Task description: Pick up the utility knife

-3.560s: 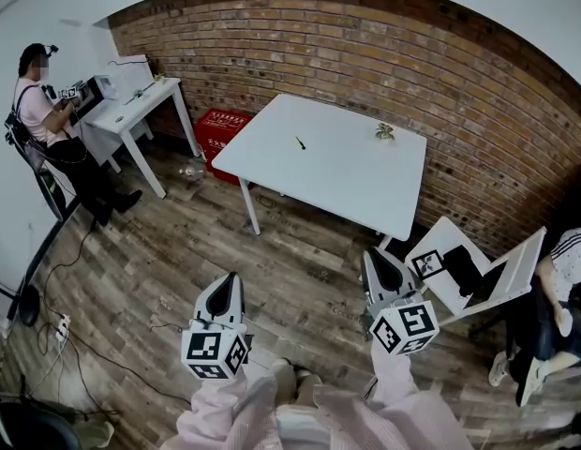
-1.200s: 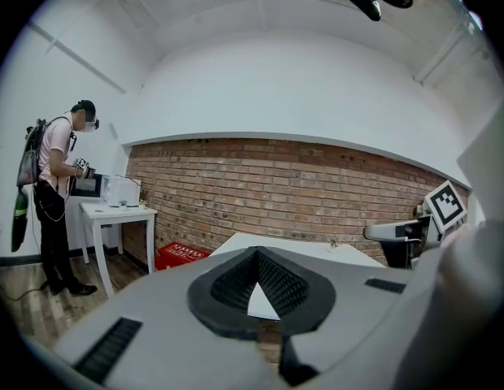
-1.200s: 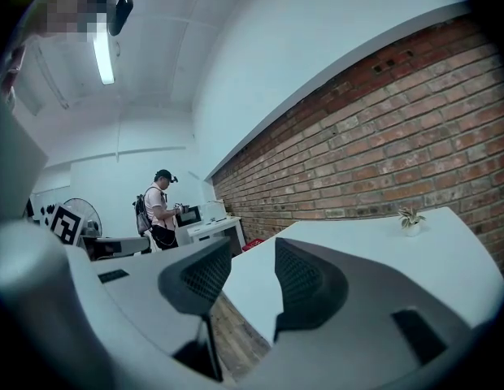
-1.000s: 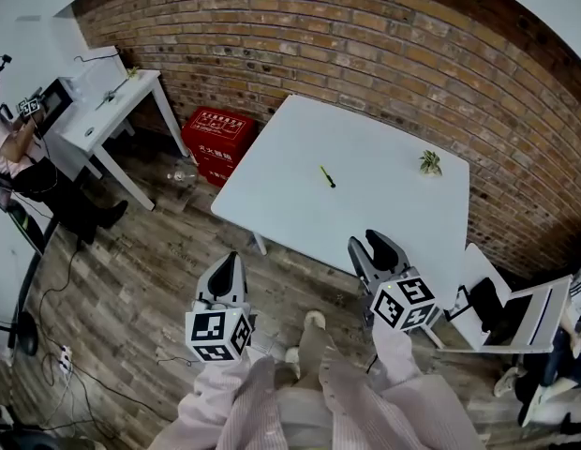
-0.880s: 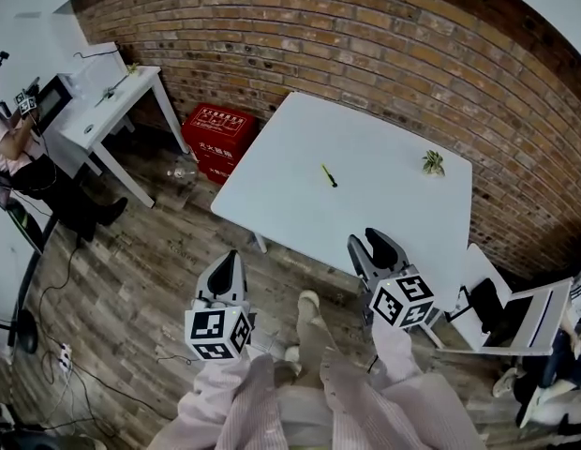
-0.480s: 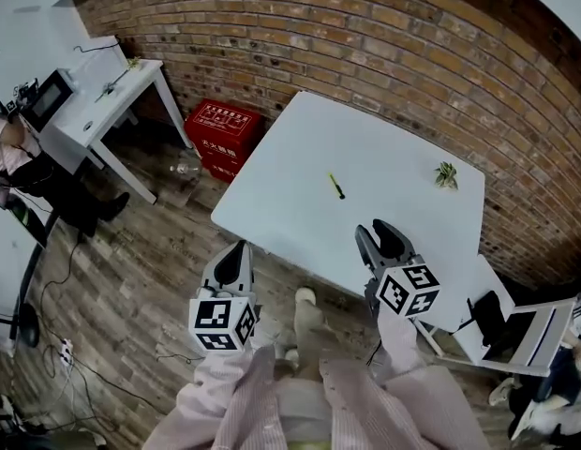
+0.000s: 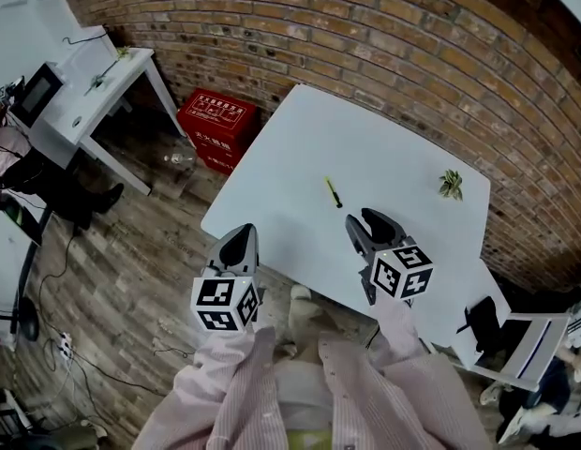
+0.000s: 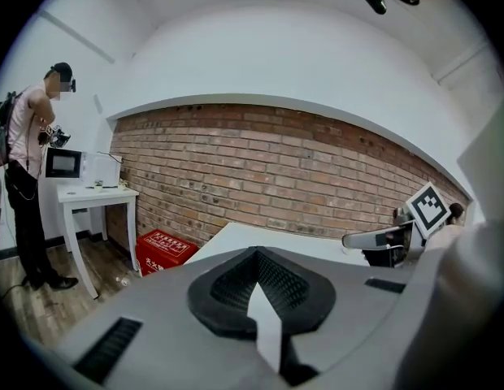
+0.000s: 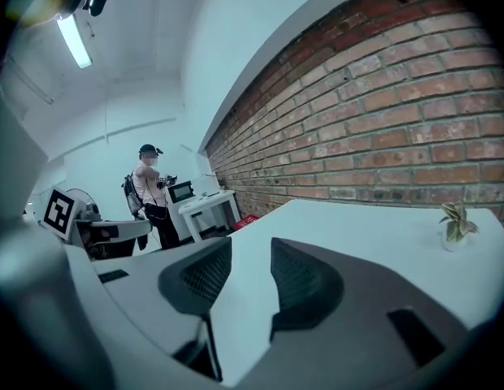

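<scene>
The utility knife, slim, yellow-green and black, lies flat near the middle of the white table. My right gripper is open over the table's near part, its tips a short way below and right of the knife, nothing between them. My left gripper is shut and empty at the table's near left edge, left of the knife. Neither gripper view shows the knife: the left gripper points at the brick wall, and the right gripper looks along the tabletop.
A small potted plant stands near the table's far right corner. A red crate sits on the floor by the brick wall. A white desk and a person are at the far left. A chair is at the lower right.
The view has closed in on the table. Both grippers went from above the wooden floor to the table's near edge, and the right one now sits close to the knife.
</scene>
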Demonstrator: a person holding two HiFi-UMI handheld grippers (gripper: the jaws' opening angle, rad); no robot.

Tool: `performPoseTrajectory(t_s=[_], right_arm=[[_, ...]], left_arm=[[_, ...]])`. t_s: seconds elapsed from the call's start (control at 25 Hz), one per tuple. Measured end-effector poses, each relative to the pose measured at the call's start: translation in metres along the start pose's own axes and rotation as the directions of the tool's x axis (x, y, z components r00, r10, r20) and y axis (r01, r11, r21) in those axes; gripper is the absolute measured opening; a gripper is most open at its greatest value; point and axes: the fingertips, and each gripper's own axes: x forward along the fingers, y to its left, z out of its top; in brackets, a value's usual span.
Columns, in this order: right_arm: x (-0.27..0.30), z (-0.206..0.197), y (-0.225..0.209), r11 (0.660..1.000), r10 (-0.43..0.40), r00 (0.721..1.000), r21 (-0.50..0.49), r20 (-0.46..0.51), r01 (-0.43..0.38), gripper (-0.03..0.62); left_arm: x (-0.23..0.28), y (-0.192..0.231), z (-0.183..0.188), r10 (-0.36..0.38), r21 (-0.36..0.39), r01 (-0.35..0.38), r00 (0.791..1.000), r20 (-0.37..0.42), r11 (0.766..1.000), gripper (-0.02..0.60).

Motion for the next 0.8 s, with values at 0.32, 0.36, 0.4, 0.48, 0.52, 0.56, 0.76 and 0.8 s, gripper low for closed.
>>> performPoseTrajectory(t_s=[0.32, 0.36, 0.4, 0.48, 0.52, 0.56, 0.76, 0.8], right_arm=[[0.040, -0.007, -0.022, 1.000, 0.017, 0.996, 0.010, -0.086, -0.016, 0.149], [0.045, -0.008, -0.024, 1.000, 0.020, 0.995, 0.009, -0.097, -0.019, 0.149], [0.050, -0.010, -0.027, 1.000, 0.022, 0.994, 0.009, -0.109, -0.021, 0.149], [0.058, -0.015, -0.032, 1.000, 0.026, 0.990, 0.014, -0.137, -0.024, 0.149], [0.062, -0.019, -0.034, 1.000, 0.028, 0.988, 0.017, -0.155, -0.026, 0.149], [0.067, -0.022, -0.036, 0.999, 0.031, 0.985, 0.019, -0.172, -0.028, 0.149], [0.088, -0.037, -0.047, 0.999, 0.041, 0.969, 0.028, -0.242, -0.035, 0.149], [0.091, -0.039, -0.049, 0.999, 0.042, 0.967, 0.031, -0.253, -0.035, 0.149]], left_arm=[[0.051, -0.002, -0.012, -0.033, -0.018, 0.032, 0.996, -0.081, 0.999, -0.008], [0.058, -0.002, -0.014, -0.037, -0.021, 0.036, 0.995, -0.091, 0.999, -0.008], [0.064, -0.003, -0.016, -0.042, -0.023, 0.040, 0.994, -0.101, 0.999, -0.008], [0.076, -0.005, -0.020, -0.052, -0.025, 0.049, 0.991, -0.125, 0.998, -0.008], [0.081, -0.006, -0.023, -0.058, -0.027, 0.055, 0.989, -0.139, 0.998, -0.008], [0.086, -0.008, -0.025, -0.065, -0.030, 0.061, 0.986, -0.152, 0.998, -0.008], [0.107, -0.009, -0.038, -0.085, -0.033, 0.080, 0.974, -0.209, 0.996, -0.008], [0.110, -0.009, -0.041, -0.086, -0.032, 0.081, 0.972, -0.219, 0.996, -0.008]])
